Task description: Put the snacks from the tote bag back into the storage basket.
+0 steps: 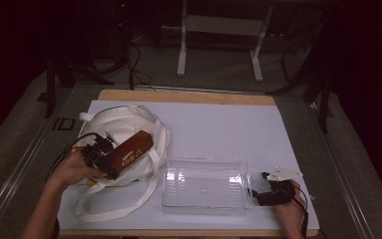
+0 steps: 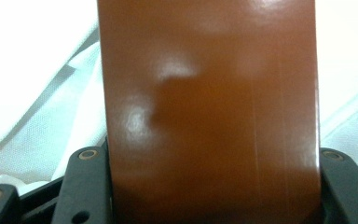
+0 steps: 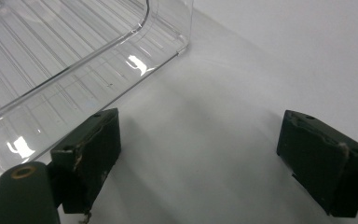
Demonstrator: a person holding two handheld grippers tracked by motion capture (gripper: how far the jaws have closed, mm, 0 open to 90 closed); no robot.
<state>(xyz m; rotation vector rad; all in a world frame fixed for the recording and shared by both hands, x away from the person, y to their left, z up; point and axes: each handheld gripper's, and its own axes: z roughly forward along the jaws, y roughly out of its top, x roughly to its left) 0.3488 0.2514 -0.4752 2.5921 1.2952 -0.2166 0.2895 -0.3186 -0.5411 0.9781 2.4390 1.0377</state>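
Left gripper (image 1: 110,160) clamped on brown box (image 1: 132,149) over white bag (image 1: 124,124); right gripper (image 3: 200,154) open beside clear tray (image 1: 204,185).

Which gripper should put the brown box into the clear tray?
Left. The left gripper already clamps the brown box over the white bag; the right gripper sits open beside the clear tray.

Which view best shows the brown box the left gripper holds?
The high view: the whole brown box shows, held by the left gripper over the white bag. The left gripper view gives a glossy close-up between its fingers.
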